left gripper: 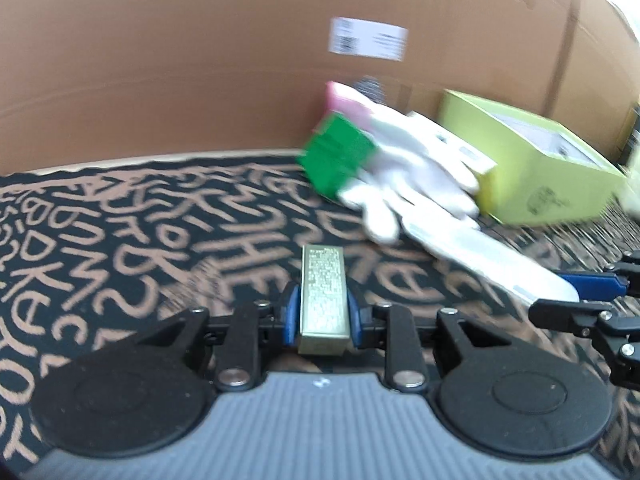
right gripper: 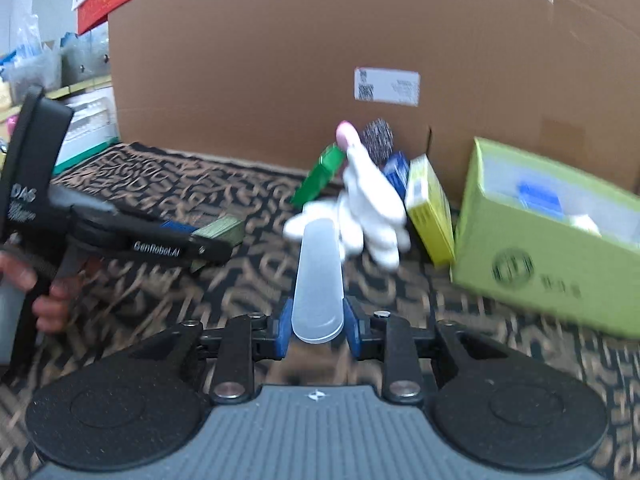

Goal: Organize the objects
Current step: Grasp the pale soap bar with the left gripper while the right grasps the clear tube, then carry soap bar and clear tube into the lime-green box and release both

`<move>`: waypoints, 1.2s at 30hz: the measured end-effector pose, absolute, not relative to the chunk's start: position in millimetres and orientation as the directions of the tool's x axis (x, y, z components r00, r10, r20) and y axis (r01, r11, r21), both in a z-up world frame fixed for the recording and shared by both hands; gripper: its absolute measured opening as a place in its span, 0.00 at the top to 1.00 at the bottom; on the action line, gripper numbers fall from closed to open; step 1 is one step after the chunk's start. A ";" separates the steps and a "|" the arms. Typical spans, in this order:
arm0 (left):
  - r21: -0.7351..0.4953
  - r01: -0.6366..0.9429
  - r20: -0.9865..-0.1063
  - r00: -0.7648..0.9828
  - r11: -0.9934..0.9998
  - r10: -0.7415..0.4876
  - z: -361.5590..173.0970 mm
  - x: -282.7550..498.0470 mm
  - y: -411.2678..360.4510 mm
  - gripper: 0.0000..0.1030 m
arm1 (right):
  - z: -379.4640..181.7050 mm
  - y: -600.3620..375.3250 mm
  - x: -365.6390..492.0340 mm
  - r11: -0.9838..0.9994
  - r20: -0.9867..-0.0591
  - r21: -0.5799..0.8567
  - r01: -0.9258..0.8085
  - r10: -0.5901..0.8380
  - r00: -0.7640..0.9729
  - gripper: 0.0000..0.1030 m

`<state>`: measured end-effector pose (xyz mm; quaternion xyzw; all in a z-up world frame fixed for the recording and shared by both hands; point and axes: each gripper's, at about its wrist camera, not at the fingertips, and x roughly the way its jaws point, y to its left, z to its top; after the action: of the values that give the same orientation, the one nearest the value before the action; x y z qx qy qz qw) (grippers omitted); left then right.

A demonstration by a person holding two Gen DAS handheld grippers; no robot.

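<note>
Your left gripper (left gripper: 323, 316) is clamped on a small gold box (left gripper: 323, 300), the blue pads pressing its two long sides, with the box pointing away from you over the patterned mat (left gripper: 132, 232). In the right wrist view the same gripper (right gripper: 212, 240) comes in from the left, your hand (right gripper: 40, 292) wrapped round its handle, and the gold box (right gripper: 222, 229) pokes out past its tip.

Your right gripper (right gripper: 318, 320) grips a translucent plastic case (right gripper: 318, 280), long and rounded at both ends, held at its near end between the blue pads. From the left wrist view that case (left gripper: 480, 256) runs out leftward from the right gripper (left gripper: 576, 292) at the right edge.

Beyond the case a white glove (right gripper: 372, 208) lies on the mat; the far end of the case seems to overlap it, though blur makes contact hard to judge. A green box (right gripper: 320, 176) leans just left of the glove, and something pink (right gripper: 346, 132) sits at the glove's far end. A yellow box (right gripper: 430, 212) stands tilted just right of the glove, and further right is an open lime-green carton (right gripper: 552, 272) with items inside. A large cardboard box (right gripper: 280, 60) with a white label (right gripper: 387, 86) forms the far wall behind everything.
</note>
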<state>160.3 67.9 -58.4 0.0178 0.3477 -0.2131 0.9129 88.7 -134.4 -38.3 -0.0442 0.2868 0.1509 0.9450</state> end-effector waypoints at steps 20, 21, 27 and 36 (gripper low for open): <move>0.063 0.418 -0.720 0.648 0.906 -0.249 -53.5 141.2 22.6 0.54 | -58.3 -133.1 85.1 0.945 -0.595 0.059 -0.322 0.292 0.749 0.69; 0.068 0.420 -0.721 0.648 0.905 -0.246 -53.4 141.2 21.2 0.56 | -61.2 -132.0 87.2 0.947 -0.605 0.064 -0.316 0.289 0.742 0.69; 0.106 0.452 -0.731 0.639 0.886 -0.238 -50.0 133.7 6.2 0.78 | -62.6 -137.7 77.6 0.949 -0.578 0.093 -0.302 0.299 0.759 0.70; 0.021 0.562 -0.669 0.623 0.827 -0.406 -3.5 117.0 -34.4 0.78 | -27.6 -196.6 55.7 0.963 -0.488 0.171 -0.207 0.266 0.831 0.70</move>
<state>117.0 -34.4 -3.5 0.1149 0.3397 -0.2707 0.8934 55.7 -196.6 -27.6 0.0556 0.2625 0.1238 0.9553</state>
